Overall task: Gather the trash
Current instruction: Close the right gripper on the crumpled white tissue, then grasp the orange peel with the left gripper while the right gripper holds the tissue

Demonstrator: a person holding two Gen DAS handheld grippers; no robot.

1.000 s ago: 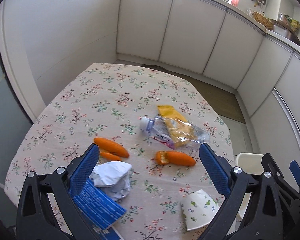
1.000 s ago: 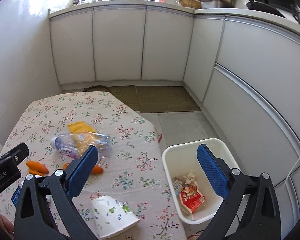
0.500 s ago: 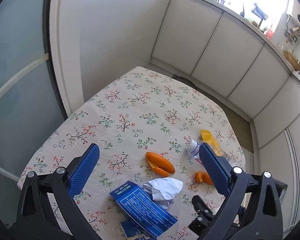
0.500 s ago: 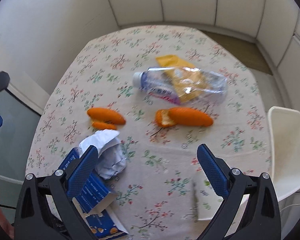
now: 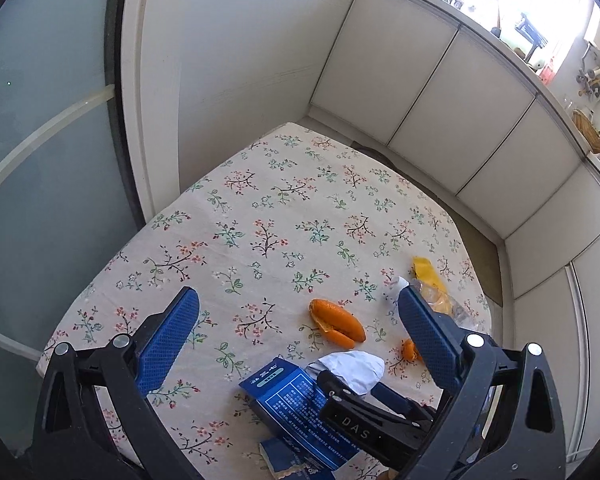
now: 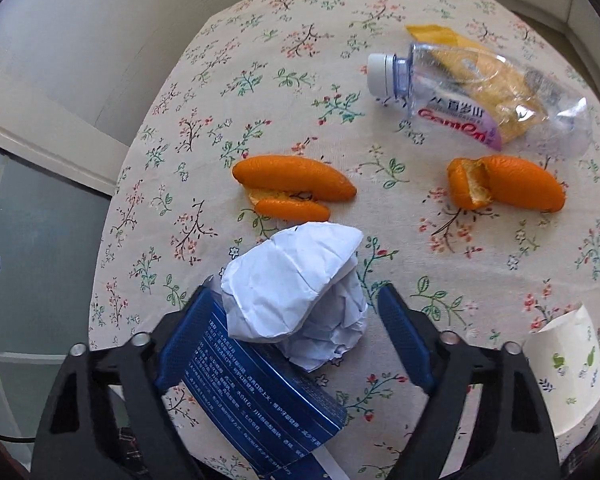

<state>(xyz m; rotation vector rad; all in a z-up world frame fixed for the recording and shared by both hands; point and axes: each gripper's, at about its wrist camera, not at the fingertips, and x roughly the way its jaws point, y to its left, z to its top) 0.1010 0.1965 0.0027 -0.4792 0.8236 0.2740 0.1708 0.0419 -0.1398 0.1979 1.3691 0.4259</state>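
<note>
The right gripper tips steeply down at lower centre, jaws closing around the crumpled white paper without gripping yet. The left gripper hovers wide open, empty, above the floral tablecloth.

Crumpled matt paper ball, printed cloth tablecloth
</note>
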